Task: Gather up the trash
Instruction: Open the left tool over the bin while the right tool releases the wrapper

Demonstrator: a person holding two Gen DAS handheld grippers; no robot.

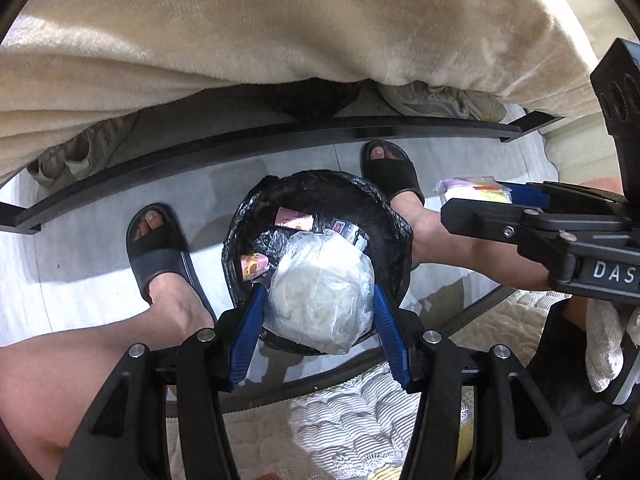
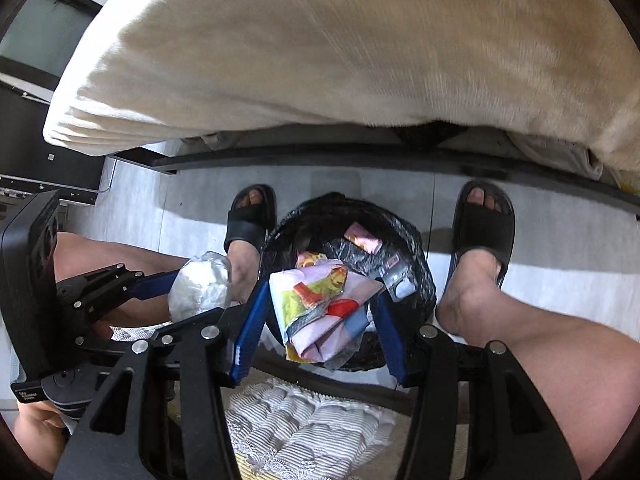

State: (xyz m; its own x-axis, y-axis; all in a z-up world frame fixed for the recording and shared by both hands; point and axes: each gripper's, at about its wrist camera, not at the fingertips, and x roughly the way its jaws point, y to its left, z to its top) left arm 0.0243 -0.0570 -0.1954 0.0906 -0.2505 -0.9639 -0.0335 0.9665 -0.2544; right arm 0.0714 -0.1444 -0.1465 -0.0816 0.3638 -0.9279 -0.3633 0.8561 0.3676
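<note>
Both loads hang over the bin (image 1: 240, 216): left gripper (image 1: 320, 304) clamps a clear plastic bundle (image 1: 320, 296), right gripper (image 2: 320, 296) a colourful wrapper (image 2: 320, 300). Best centre each above the opening before letting go.

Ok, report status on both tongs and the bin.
Left tongs shut on clear plastic wad. Right tongs shut on colourful wrapper. Both above black-lined bin. Nothing blocking.

cream blanket (image 1: 280, 40), black slippers (image 1: 160, 248), grey shoes (image 1: 440, 100), tiled floor (image 1: 80, 280).
</note>
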